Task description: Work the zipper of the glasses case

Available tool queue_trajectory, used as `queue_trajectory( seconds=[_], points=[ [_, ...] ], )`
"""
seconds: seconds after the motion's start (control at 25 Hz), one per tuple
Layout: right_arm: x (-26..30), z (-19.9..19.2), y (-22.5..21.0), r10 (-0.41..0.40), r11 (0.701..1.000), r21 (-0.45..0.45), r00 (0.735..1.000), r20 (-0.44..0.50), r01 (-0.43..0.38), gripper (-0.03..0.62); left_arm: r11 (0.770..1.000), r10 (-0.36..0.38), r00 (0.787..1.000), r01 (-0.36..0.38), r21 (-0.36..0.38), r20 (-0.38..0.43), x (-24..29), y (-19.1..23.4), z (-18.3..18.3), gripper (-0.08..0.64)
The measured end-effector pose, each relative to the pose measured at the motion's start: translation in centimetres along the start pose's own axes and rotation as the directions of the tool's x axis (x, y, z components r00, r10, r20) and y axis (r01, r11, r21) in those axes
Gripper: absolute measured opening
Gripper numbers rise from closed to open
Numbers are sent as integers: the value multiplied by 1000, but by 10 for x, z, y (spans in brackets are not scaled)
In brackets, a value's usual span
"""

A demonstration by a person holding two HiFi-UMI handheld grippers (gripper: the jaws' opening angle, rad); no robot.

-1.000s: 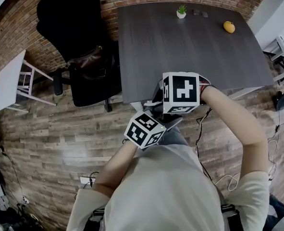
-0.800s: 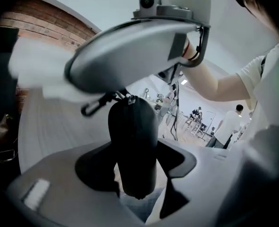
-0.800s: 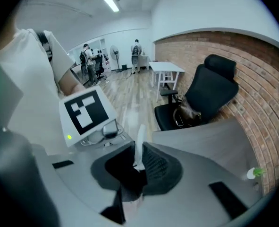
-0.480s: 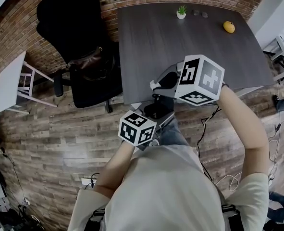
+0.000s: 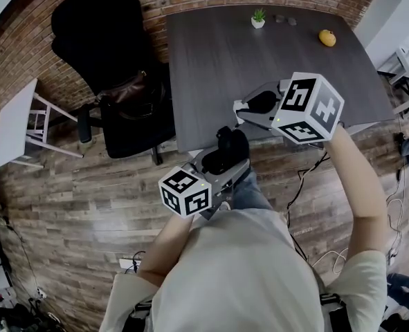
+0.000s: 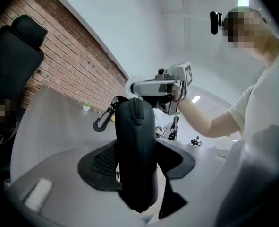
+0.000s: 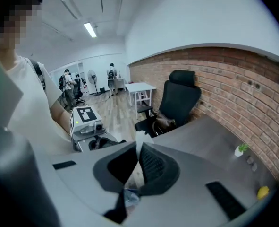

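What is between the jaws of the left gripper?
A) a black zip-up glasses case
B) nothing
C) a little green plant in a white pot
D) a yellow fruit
A: in the left gripper view, the black zip-up glasses case stands upright between the closing jaws of the left gripper.

Two tools: the left hand-held gripper, jaws closing on one black glasses case, and the right hand-held gripper. One dark table, one potted plant, one yellow fruit, one office chair.
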State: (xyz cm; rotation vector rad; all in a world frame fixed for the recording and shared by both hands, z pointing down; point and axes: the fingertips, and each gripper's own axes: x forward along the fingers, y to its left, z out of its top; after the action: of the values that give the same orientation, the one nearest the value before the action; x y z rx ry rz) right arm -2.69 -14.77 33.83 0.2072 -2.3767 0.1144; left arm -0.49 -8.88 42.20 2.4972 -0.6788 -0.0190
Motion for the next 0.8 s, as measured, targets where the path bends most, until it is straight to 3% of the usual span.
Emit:
queue_trajectory(
  seconds=[0.24, 0.8],
  points=[
    [-8, -19, -9, -3, 991, 132, 997, 71, -7, 8, 999, -26, 997, 28, -20, 74, -6, -7, 18, 233],
    [22, -82, 7, -143, 949, 298, 982, 126, 100, 8, 1000, 17, 980, -14, -19, 200, -14, 17, 67, 233]
  ],
)
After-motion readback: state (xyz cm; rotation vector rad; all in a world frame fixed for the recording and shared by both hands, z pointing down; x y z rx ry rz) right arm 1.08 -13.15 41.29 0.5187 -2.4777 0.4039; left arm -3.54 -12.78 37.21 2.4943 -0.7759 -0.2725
